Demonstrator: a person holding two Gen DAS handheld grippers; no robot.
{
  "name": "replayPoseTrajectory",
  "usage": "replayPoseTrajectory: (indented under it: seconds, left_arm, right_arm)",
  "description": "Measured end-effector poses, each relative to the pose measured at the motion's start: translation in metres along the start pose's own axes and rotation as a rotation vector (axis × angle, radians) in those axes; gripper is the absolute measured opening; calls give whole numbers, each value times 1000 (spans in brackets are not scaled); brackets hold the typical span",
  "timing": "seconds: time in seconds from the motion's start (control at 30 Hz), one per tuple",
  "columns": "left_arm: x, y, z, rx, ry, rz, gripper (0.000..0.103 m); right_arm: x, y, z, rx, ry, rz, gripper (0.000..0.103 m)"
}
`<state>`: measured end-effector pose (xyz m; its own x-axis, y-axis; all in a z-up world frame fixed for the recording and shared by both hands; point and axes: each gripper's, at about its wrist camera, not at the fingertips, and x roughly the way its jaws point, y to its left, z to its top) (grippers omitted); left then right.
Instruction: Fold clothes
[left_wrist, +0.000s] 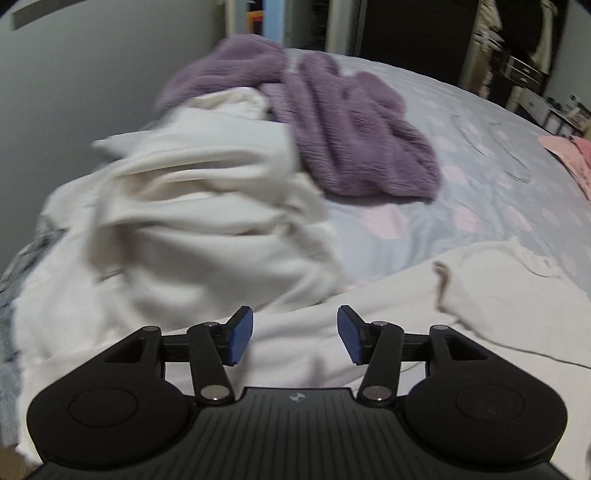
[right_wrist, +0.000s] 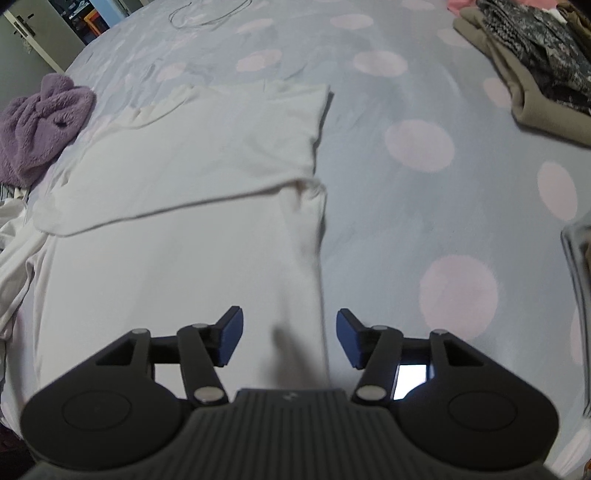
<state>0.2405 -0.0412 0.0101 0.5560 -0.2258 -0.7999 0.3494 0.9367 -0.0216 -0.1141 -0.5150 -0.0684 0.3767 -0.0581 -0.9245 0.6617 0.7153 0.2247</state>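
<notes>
White cotton garment (right_wrist: 177, 206) laid flat on the dotted grey-blue bed (right_wrist: 424, 221), one flap lying doubled across its far part.
Both the left gripper (left_wrist: 295, 338) and the right gripper (right_wrist: 290, 338) are held wide open, with nothing grasped. A mid-fold stage is suggested; the straight right edge is framed for pinching. A crumpled white heap (left_wrist: 192, 206) and a purple fleece (left_wrist: 351, 122) are seen beside it.

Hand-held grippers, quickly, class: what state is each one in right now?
Left hand-held gripper: open, holding nothing.
Right hand-held gripper: open, holding nothing, above the white shirt.

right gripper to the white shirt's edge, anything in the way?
Nothing visible. The right gripper is open right over the white shirt, straddling its right edge. The purple fleece garment and folded clothes pile lie well off to the sides.
</notes>
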Motion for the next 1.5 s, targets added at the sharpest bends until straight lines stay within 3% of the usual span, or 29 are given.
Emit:
replayPoseTrajectory:
  seconds: [0.2,0.7,0.83,1.0,1.1,1.17,1.3,1.4,1.5]
  left_arm:
    - [-26,56,-22,-57,-57,102,55]
    - [-19,198,-75,-411,-22,204,55]
    - [-7,223,-86,-487,18,223,55]
    - [8,244,-102,-621,99,186,52]
    - [10,250,-108,-688,119,151,42]
    - [8,249,-108,-701,117,156,8]
    - [-10,237,-99,-686,49,151,5]
    - [-40,219,-87,-682,-75,76,5]
    - [-75,187,-67,-591,-214,-5,5]
  right_arm:
    - [-5,18,-11,-61,-19,16,59]
    - [-3,44,-17,-164,-37,4,60]
    - [-3,48,-19,-179,-42,1,61]
    - [-3,51,-20,-192,-49,-5,61]
    - [-3,52,-21,-198,-51,-6,61]
    - [-2,52,-21,-204,-53,-10,61]
    - [-3,54,-22,-212,-55,-12,61]
    - [-3,55,-22,-220,-57,-17,61]
    - [-3,55,-21,-218,-56,-20,61]
